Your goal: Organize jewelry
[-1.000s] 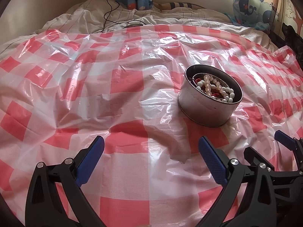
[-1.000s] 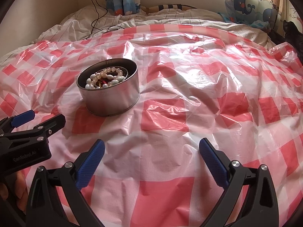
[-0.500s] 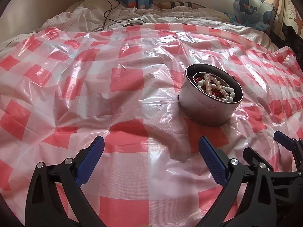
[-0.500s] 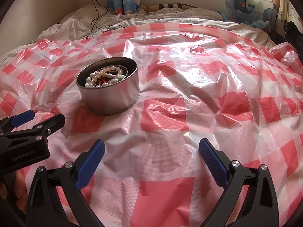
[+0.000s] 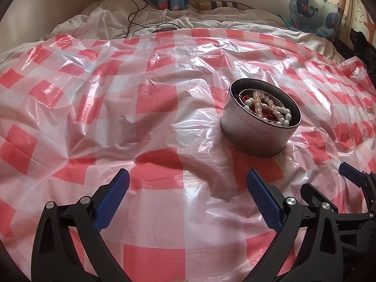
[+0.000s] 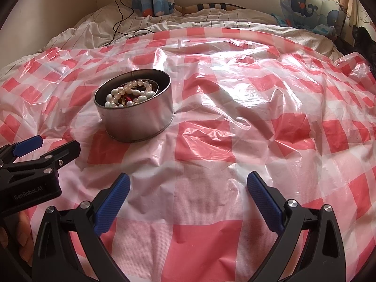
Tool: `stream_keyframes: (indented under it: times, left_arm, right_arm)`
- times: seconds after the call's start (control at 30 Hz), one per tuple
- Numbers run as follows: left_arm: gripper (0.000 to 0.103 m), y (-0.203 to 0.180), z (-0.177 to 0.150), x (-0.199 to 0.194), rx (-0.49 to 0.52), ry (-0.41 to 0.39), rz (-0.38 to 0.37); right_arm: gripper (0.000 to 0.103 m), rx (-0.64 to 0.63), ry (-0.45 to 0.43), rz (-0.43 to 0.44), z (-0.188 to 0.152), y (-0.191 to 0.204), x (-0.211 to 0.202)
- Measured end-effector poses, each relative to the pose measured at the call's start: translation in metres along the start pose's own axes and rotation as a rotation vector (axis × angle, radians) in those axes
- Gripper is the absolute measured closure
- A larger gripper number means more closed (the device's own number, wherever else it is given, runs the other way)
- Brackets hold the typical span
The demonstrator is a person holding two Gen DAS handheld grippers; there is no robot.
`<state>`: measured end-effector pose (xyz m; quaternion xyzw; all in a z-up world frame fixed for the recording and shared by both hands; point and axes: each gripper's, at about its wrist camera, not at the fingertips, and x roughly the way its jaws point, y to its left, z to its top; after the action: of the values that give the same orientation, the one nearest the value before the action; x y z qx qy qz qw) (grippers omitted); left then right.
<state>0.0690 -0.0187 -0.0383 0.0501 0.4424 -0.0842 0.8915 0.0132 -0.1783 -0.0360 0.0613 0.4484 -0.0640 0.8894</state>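
on left gripper (image 6: 44, 148) body: "GenRobot.AI" label (image 6: 28, 190)

- The right claw (image 6: 188, 188) hangs over the red-and-white checked plastic sheet (image 6: 246, 122), blue pads (image 6: 112, 202) spread wide, nothing between them.
- A round metal tin (image 6: 137, 119) stands ahead to the left, holding pearl beads (image 6: 131, 92).
- The left claw (image 6: 44, 148) shows at the left edge.
- A black cable (image 6: 119, 11) trails over the striped bedding (image 6: 211, 21).
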Motion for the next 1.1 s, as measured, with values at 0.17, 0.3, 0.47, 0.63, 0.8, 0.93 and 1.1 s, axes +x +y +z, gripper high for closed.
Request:
stream_keyframes:
  times: [0.17, 0.3, 0.47, 0.63, 0.8, 0.93, 1.1]
  left_arm:
    - [0.008, 0.0001, 0.0000, -0.0001, -0.001, 0.001, -0.003]
    - [0.008, 0.0004, 0.0008, -0.0003, 0.001, 0.000, -0.002]
    - [0.008, -0.0001, 0.0010, -0.0004, 0.000, 0.001, -0.001]
    - [0.008, 0.0007, 0.0021, -0.0003, 0.003, 0.009, 0.002]
    - [0.008, -0.0001, 0.0026, -0.0004, 0.004, 0.010, 0.007]
    - [0.008, -0.0009, 0.0021, -0.0005, 0.003, 0.012, 0.010]
    - [0.008, -0.0005, 0.0025, -0.0004, 0.009, 0.010, 0.014]
  right_arm:
    - [0.007, 0.000, 0.001, 0.000, -0.0009, -0.0003, 0.0003]
    - [0.007, -0.001, 0.002, -0.001, -0.0018, -0.0005, 0.0012]
    - [0.007, -0.001, 0.003, 0.000, -0.0006, -0.0001, 0.0010]
    - [0.007, -0.002, 0.005, -0.001, -0.0023, -0.0004, 0.0026]
    - [0.007, -0.003, 0.008, -0.002, -0.0041, -0.0003, 0.0040]
    - [0.007, -0.003, 0.009, -0.002, -0.0035, -0.0002, 0.0039]
    - [0.007, -0.005, 0.012, -0.003, -0.0038, -0.0004, 0.0052]
